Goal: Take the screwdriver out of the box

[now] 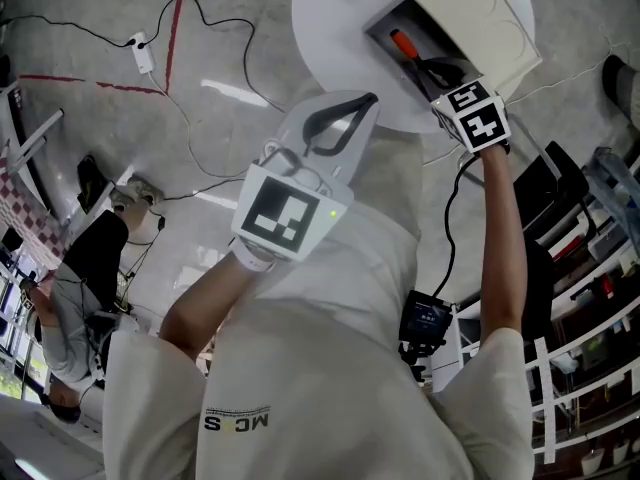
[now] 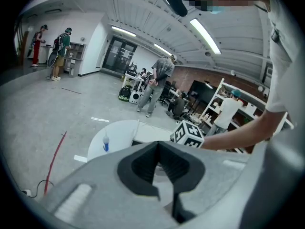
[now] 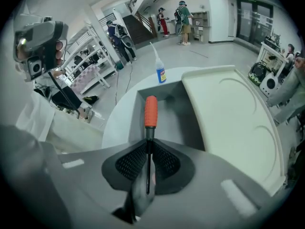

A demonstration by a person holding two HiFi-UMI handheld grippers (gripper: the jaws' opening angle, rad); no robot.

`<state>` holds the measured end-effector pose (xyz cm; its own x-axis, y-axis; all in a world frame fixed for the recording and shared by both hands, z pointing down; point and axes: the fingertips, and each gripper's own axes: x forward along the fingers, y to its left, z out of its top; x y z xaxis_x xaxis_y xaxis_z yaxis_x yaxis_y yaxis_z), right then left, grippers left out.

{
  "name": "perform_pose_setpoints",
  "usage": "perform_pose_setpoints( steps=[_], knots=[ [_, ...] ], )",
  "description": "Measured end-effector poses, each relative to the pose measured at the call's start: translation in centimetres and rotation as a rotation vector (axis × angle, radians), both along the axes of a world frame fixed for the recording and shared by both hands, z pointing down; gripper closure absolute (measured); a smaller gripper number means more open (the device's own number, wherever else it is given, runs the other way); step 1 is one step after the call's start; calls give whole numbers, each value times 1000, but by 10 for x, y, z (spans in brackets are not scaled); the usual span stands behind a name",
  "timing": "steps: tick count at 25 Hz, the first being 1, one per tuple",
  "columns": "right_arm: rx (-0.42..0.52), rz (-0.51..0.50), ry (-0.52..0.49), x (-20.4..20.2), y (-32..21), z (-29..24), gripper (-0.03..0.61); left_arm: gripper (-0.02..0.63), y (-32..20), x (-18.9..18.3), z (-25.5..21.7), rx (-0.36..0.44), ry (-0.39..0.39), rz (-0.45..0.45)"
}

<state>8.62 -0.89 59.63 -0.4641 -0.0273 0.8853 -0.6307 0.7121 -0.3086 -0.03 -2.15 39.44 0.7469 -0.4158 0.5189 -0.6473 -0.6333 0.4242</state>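
Note:
A screwdriver with an orange handle (image 1: pixel 403 43) lies in the open grey box (image 1: pixel 388 18) on the round white table (image 1: pixel 330 18). My right gripper (image 1: pixel 435 71) reaches into the box from the near side. In the right gripper view the orange handle (image 3: pixel 150 111) points away over the box (image 3: pixel 171 116), and my right gripper (image 3: pixel 148 159) is shut on the thin dark shaft. The box's white lid (image 3: pixel 228 113) lies open to the right. My left gripper (image 1: pixel 368 98) hangs near my chest, short of the table, shut and holding nothing (image 2: pixel 157 147).
A small bottle with a blue label (image 3: pixel 161 73) stands on the table behind the box. Cables and a power strip (image 1: pixel 143 56) lie on the floor to the left. Shelving (image 1: pixel 590 298) stands at the right. Several people are far off in the room.

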Motion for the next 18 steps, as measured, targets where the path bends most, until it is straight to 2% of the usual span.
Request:
perform_pose_setpoints(
  steps=[18],
  knots=[
    [155,255,-72,28,-2,-110,537,612,-2,12,-67,109,0,62]
  ],
)
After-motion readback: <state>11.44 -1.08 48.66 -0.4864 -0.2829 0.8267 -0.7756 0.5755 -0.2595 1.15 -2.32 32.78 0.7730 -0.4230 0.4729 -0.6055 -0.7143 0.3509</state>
